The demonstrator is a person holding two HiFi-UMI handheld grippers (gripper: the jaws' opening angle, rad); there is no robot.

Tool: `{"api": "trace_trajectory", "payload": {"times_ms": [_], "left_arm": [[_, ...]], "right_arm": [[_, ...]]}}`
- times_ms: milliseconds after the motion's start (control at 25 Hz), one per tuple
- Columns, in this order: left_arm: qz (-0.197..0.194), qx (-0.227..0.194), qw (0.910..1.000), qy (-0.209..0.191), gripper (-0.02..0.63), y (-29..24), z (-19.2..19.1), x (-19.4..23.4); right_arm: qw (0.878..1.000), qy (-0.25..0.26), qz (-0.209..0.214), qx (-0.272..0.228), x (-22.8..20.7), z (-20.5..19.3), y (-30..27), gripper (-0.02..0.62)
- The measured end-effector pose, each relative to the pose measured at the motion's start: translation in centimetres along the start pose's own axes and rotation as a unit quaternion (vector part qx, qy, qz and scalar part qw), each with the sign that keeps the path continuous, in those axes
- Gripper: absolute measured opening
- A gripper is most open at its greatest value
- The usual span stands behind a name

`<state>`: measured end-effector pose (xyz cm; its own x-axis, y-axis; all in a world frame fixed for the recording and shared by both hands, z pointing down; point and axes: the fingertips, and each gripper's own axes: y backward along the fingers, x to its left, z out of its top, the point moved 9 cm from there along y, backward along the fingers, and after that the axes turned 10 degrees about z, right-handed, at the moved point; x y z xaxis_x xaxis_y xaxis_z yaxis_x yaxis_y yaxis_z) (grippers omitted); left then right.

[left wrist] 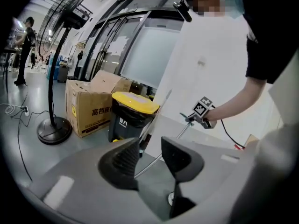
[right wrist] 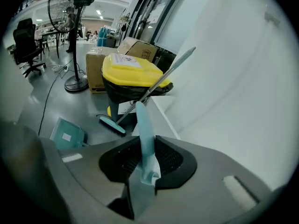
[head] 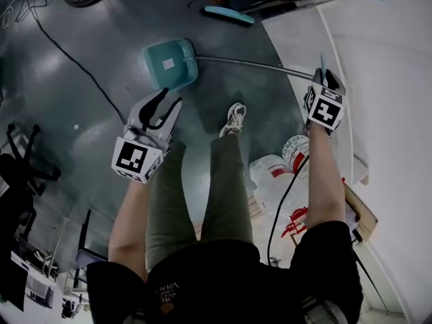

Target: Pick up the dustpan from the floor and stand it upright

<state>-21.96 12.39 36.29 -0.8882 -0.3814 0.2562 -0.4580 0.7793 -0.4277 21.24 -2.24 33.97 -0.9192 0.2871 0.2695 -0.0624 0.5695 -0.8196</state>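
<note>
The right gripper (head: 322, 81) holds the teal end of the dustpan (head: 170, 63), whose long handle slopes from it leftward down to the pan on the grey floor (head: 81, 113). The left gripper (head: 160, 108) is wide and empty, with the pan ahead of it; a white wall (head: 391, 79) is beside the right one

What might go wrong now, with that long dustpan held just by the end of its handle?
The right tool grips only the tip of the handle, while the dustpan lies far off at the other end of the long pole, so it may twist or slip out. The left tool is open and empty; nothing else steadies the pole. A broom is propped by the bin near the dustpan, and a swing might knock it.
</note>
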Motion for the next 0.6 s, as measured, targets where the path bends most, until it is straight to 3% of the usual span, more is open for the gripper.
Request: {"api": "trace_trajectory", "payload": {"times_ms": [600], "left_arm": [[0.028, -0.01, 0.9996, 0.004, 0.163, 4.1, 1.9, 1.7]], "right_arm": [[0.997, 0.05, -0.061, 0.003, -4.0, 3.2, 4.1, 0.086]]}}
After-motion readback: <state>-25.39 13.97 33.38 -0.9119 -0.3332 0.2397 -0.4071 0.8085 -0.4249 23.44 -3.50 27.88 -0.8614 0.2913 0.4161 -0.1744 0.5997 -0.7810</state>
